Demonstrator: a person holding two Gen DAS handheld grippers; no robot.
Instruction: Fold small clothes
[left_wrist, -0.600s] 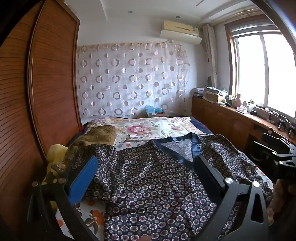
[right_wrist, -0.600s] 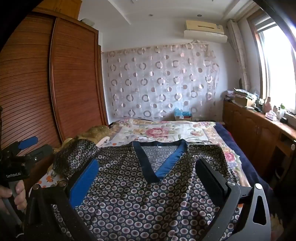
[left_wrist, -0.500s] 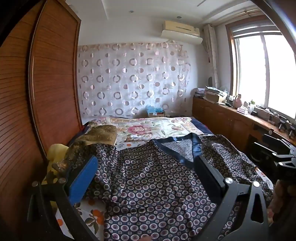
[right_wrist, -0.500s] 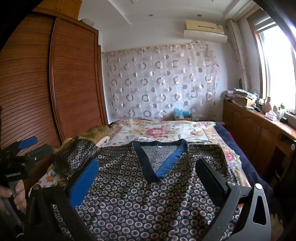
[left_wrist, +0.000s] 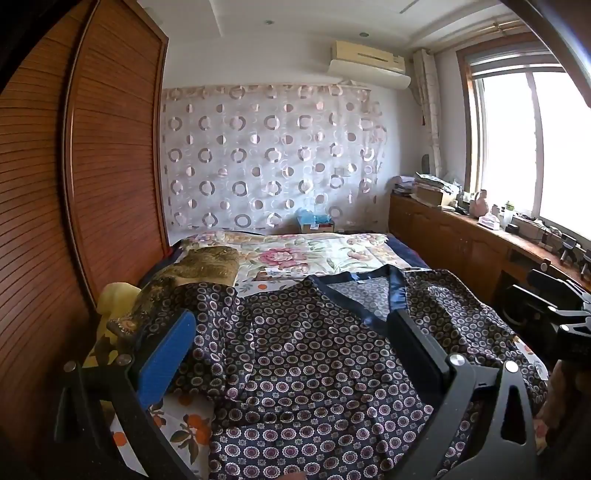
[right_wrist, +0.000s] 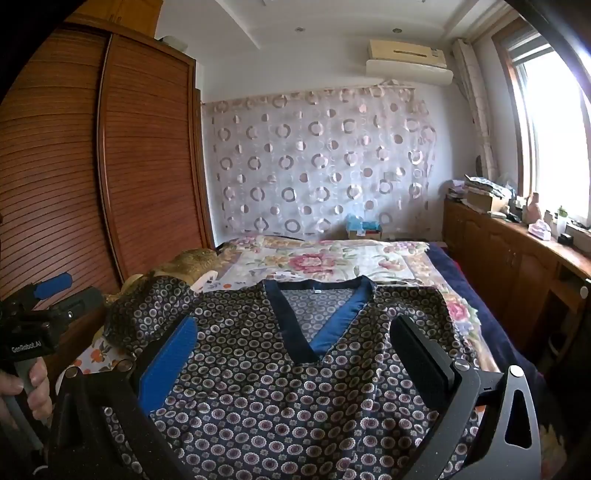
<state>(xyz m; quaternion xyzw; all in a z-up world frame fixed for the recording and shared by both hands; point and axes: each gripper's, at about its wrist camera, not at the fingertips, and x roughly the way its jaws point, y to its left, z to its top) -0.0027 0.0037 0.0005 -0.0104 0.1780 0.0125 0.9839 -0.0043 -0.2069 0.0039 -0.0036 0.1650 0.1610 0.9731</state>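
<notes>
A dark navy top (left_wrist: 314, 354) (right_wrist: 280, 387) with small round flower prints and a blue V-neck band lies spread flat on the bed, collar toward the far wall. Its left sleeve (left_wrist: 207, 306) is bunched near the pillow. My left gripper (left_wrist: 291, 332) hovers above the shirt's left half, jaws wide open, nothing between them. My right gripper (right_wrist: 293, 339) hangs over the shirt's chest just below the V-neck, also wide open and empty. In the right wrist view the left gripper (right_wrist: 51, 291) shows at the far left, held by a hand (right_wrist: 35, 387).
A floral bedspread (left_wrist: 306, 254) covers the bed. A brown patterned pillow (left_wrist: 207, 262) and a yellow item (left_wrist: 114, 295) lie at the bed's left. A slatted wooden wardrobe (left_wrist: 74, 184) stands on the left; a wooden cabinet (left_wrist: 461, 240) with clutter runs under the window on the right.
</notes>
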